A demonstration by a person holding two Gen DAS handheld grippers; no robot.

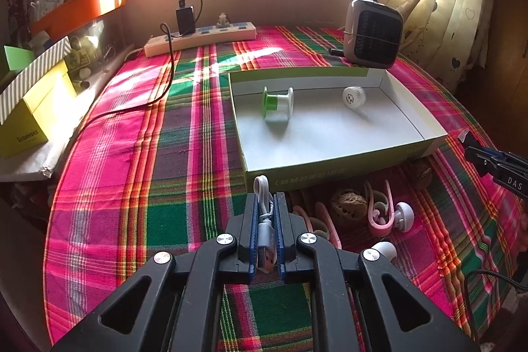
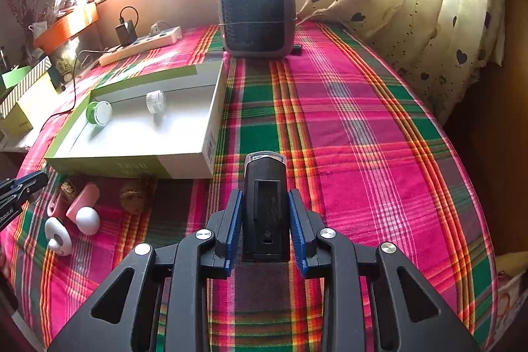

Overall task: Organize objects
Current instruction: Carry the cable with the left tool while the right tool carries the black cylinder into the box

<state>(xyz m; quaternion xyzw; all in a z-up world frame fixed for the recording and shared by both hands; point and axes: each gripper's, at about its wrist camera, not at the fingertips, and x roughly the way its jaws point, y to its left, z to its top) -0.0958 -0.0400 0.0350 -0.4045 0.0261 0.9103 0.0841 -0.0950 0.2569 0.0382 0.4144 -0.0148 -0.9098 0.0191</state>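
My left gripper [image 1: 266,198] is shut on a grey USB cable [image 1: 265,216], held just in front of the open green-and-white box [image 1: 330,160]. The box holds a green-and-white spool [image 1: 277,103] and a white cap [image 1: 353,97]. My right gripper [image 2: 266,197] is shut on a black bike light [image 2: 266,210] above the plaid cloth, right of the box [image 2: 184,165]. The spool [image 2: 99,112] and the cap [image 2: 155,101] also show there. In front of the box lie pink clips [image 1: 379,210], white knobs [image 2: 87,220] and walnuts [image 2: 133,197].
A grey fan heater [image 2: 257,18] stands at the back. A power strip [image 1: 201,38] with a black charger and cord lies at the back left. Yellow and striped boxes [image 1: 29,117] sit at the left edge. A heart-print curtain [image 2: 429,5] hangs at the right.
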